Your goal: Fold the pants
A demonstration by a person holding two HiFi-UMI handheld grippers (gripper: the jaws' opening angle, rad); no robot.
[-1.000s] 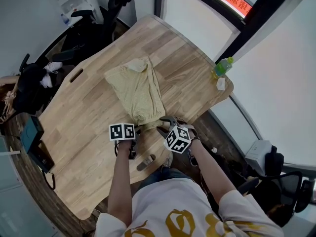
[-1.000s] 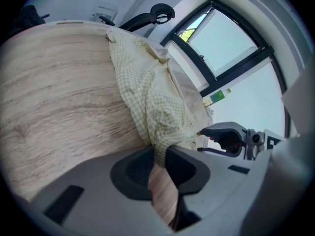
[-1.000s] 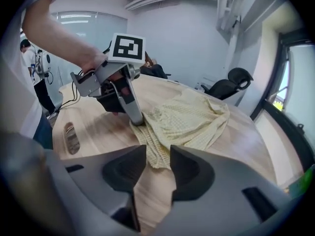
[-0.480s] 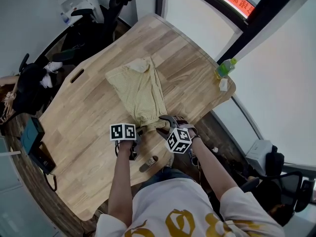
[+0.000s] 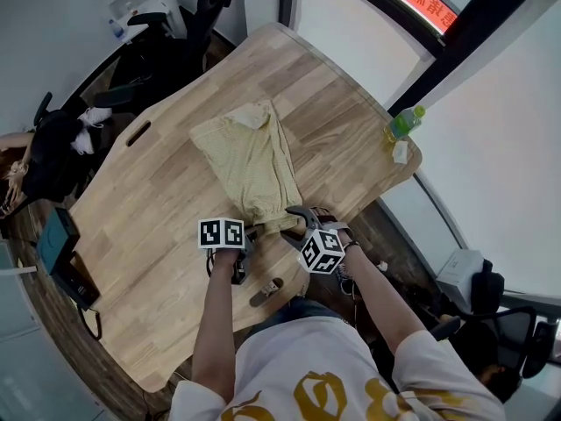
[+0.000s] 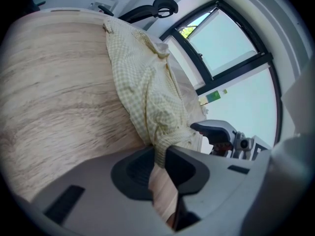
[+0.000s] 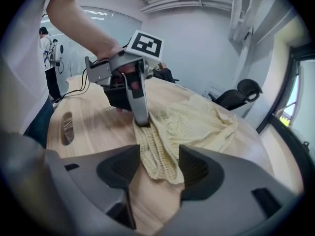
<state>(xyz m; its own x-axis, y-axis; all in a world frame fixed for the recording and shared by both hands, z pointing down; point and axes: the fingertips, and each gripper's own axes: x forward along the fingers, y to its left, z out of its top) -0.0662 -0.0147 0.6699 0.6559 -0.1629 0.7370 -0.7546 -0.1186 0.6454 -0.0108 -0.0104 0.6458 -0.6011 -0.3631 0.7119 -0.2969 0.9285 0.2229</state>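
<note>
The pale yellow pants (image 5: 250,160) are laid flat on the wooden counter (image 5: 149,209), stretched away from the person. The stretchy waistband (image 7: 157,146) is at the near edge, and the far end is bunched up a little. A green bottle (image 5: 401,123) is stood well apart, at the far right corner.

The left hand-held gripper (image 6: 158,154) is clamped on the left corner of the waistband. Its 2 jaws are pressed together with the cloth pinched between them. The jaws of the right hand-held gripper (image 7: 158,163) are held wide apart. The right part of the waistband is seen lying between them, but it is not pinched yet. The 2 hand-held grippers are kept near each other at the counter edge.

The step in hand seems to be the taking of the near end, so that a fold can be started. Only 1 corner is gripped, so the task looks to be near its start.

For the next move, the right jaws should likely be closed on the waistband. Then both corners could be lifted together and carried over to the far end, so that the pants are folded in half. The 2 corners should be kept level, or a crooked fold could be made. The cloth looks thin and soft, so it could be lost if too little is pinched.
</note>
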